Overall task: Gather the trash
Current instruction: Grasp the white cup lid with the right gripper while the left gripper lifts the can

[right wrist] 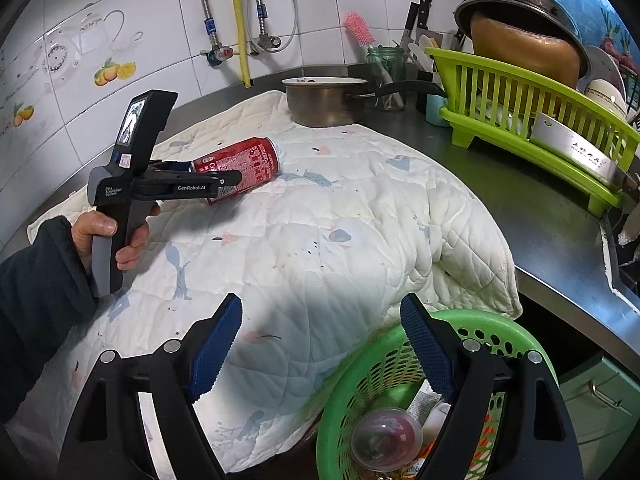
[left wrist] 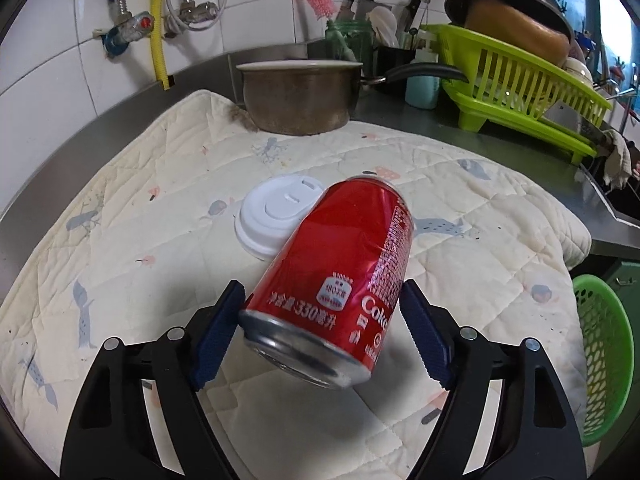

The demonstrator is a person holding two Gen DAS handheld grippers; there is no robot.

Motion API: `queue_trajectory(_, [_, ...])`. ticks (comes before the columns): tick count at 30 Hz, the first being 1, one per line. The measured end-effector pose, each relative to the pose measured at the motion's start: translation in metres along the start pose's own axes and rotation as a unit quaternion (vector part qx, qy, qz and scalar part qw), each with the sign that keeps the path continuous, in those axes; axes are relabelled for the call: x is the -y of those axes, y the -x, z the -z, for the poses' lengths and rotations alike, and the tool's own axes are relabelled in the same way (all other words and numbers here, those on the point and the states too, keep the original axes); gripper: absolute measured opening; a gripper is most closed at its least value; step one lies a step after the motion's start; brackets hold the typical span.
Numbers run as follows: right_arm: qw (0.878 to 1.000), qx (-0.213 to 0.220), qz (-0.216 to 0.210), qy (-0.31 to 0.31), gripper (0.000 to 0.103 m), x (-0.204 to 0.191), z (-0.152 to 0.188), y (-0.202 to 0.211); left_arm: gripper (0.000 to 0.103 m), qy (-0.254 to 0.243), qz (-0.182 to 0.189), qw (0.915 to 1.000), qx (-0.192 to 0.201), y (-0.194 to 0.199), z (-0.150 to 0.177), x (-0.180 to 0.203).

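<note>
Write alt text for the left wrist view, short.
The left claw holds a dented red cola can tilted above a quilted cloth, its blue pads at the can's base end. A white cup lid lies beyond; a green basket shows at right.

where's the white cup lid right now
In the left wrist view the white cup lid lies flat on the quilted mat, mid-frame, just behind and partly hidden by the red can.

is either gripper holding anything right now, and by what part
The left gripper holds the red cola can by its sides, close to the silver end nearest the camera. The right gripper is open and holds nothing.
</note>
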State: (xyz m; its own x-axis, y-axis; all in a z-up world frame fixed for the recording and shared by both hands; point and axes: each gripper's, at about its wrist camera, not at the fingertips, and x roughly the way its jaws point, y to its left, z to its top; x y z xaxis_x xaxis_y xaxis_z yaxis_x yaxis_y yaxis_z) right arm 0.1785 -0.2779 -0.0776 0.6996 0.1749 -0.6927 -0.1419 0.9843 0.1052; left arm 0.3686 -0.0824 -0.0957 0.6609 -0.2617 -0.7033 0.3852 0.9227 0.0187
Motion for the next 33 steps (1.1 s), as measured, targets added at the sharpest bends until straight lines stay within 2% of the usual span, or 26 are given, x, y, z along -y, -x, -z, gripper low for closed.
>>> queue_trajectory(7, [1.0, -0.002, -0.011, 0.007, 0.078, -0.009, -0.009, -0.003, 0.075, 0.023, 0.0, 0.9996, 0.018, 0.033, 0.01, -0.008])
queue_trajectory(16, [0.999, 0.0, -0.042, 0.023, 0.078, -0.037, -0.038, -0.023, 0.073, 0.073, -0.026, 0.9965, 0.03, 0.082, 0.043, -0.045])
queue_trajectory(24, [0.997, -0.013, -0.063, 0.031, 0.076, -0.058, -0.085, -0.074, 0.073, 0.119, -0.042, 0.991, 0.045, 0.12, 0.072, -0.08])
queue_trajectory(29, [0.996, -0.025, -0.079, 0.021, 0.076, -0.067, -0.12, -0.118, 0.073, 0.13, -0.051, 0.9888, 0.054, 0.136, 0.077, -0.093])
queue_trajectory(33, [0.996, -0.031, -0.074, 0.028, 0.076, -0.076, -0.142, -0.15, 0.073, 0.138, -0.053, 0.987, 0.064, 0.146, 0.078, -0.101])
